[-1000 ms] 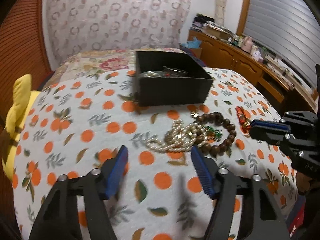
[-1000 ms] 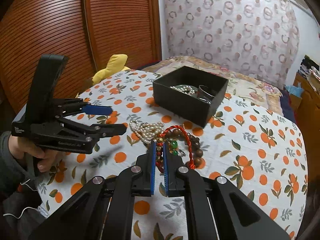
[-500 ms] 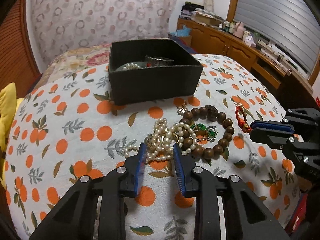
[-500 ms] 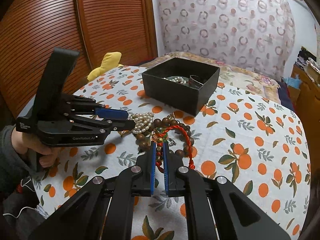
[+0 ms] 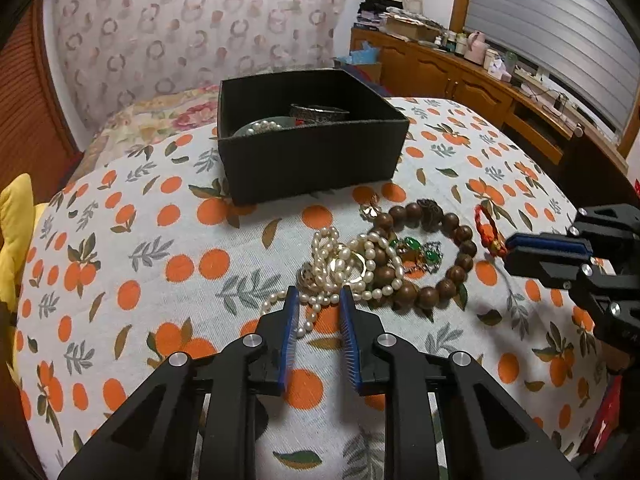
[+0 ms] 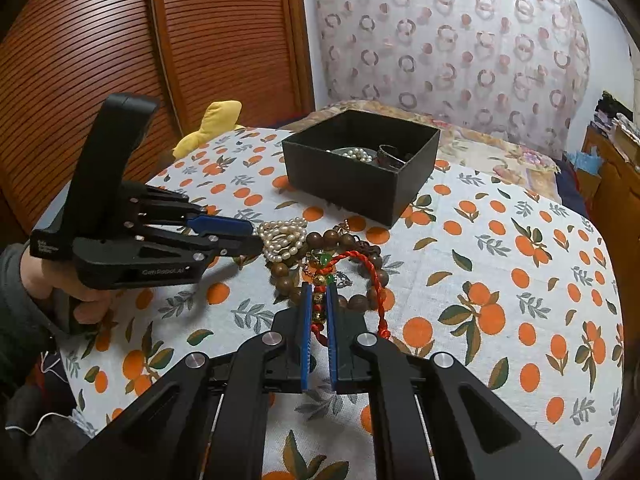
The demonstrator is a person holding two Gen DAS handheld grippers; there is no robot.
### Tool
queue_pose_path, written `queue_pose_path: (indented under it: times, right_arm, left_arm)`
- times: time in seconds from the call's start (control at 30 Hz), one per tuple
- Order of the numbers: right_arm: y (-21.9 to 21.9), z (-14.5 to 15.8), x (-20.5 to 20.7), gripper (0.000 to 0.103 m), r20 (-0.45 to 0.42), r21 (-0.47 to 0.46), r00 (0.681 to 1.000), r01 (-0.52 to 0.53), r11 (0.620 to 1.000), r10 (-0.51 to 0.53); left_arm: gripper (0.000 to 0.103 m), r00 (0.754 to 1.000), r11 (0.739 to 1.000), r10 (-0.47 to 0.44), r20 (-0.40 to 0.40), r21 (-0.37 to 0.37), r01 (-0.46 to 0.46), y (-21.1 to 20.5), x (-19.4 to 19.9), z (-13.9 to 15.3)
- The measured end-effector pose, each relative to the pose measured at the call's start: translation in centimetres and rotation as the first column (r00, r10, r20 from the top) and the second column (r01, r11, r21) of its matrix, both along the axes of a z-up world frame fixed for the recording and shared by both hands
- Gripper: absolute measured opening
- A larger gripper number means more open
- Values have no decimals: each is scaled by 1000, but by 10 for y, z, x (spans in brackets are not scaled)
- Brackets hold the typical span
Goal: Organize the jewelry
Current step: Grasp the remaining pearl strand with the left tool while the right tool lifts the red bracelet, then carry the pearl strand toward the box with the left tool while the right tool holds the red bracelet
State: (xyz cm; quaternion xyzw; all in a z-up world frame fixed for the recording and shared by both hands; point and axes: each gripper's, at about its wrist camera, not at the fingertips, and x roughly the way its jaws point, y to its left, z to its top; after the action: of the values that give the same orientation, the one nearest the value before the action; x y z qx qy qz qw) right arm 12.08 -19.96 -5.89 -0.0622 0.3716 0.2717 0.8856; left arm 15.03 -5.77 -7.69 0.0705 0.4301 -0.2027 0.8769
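A white pearl necklace lies heaped on the orange-print cloth beside a brown wooden bead bracelet and a green-stone piece. My left gripper has its jaws narrowed around a pearl strand with a gap still showing; it also shows in the right wrist view. My right gripper is shut on a red cord bracelet, which also shows in the left wrist view. A black box behind the heap holds pearls and a metal bangle.
A yellow plush sits at the table's far-left edge. A wooden cabinet with clutter runs along the right. A slatted wooden door stands behind the left hand. The cloth's right side carries only the print.
My left gripper has moved forward to the pearl heap and narrowed its jaws from wide open. My right gripper still holds the red cord bracelet.
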Motion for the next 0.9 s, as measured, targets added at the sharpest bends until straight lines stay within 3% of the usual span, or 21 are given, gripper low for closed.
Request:
queue_pose_path:
  times: [0.23, 0.37, 0.4, 0.47, 0.57, 0.9]
  right_arm:
    - [0, -2, 0, 8, -6, -1, 1000, 3, 1000, -3]
    - [-2, -4, -1, 8, -11, -1, 1000, 3, 1000, -3]
    - [-3, -4, -1, 8, -12, -1, 1000, 3, 1000, -3]
    - [-3, -5, -2, 8, -13, -2, 1000, 2, 1000, -2]
    - [-3, -5, -2, 8, -13, -2, 1000, 2, 1000, -2]
    - [0, -4, -2, 8, -10, -5, 1000, -5, 1000, 5]
  left_arm:
    - [20, 1000, 1000, -16, 20, 16, 15, -4, 9, 2]
    - [20, 1000, 1000, -28, 11, -14, 28, 0, 12, 2]
    - [18, 999, 999, -33, 6, -25, 33, 2, 12, 1]
    - [4, 998, 997, -56, -9, -57, 55, 4, 11, 1]
    - [4, 999, 999, -44, -15, -16, 44, 5, 8, -1]
    - [3, 1000, 999, 10, 28, -53, -8, 32, -6, 17]
